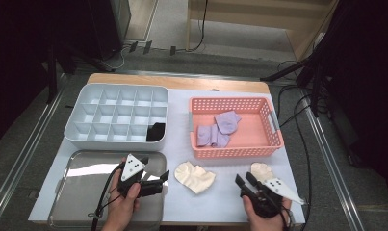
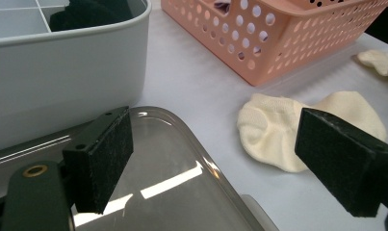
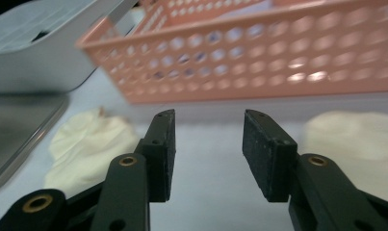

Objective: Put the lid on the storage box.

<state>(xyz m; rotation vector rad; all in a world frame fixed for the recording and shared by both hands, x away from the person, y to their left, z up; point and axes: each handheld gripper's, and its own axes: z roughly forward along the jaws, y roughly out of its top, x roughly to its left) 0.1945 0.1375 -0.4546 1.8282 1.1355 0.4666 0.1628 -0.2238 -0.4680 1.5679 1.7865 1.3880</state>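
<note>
My right gripper [image 1: 245, 180], bottom right of high view, jaws apart, nothing btwn. Left gripper [image 1: 159, 177] spread wide over tray [image 1: 81, 166], empty. Cream sock [image 1: 195, 176] lies bottom center; 2nd cream sock [image 1: 260, 170] just beside right gripper.

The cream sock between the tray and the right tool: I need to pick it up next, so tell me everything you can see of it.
The cream sock is a short ankle sock of soft ribbed knit, pale yellow-white. It lies flat but rumpled on the white table, in front of the pink basket and right of the metal tray. Its cuff opening points toward the tray. Nothing grips it; both tools stand clear of it.
</note>
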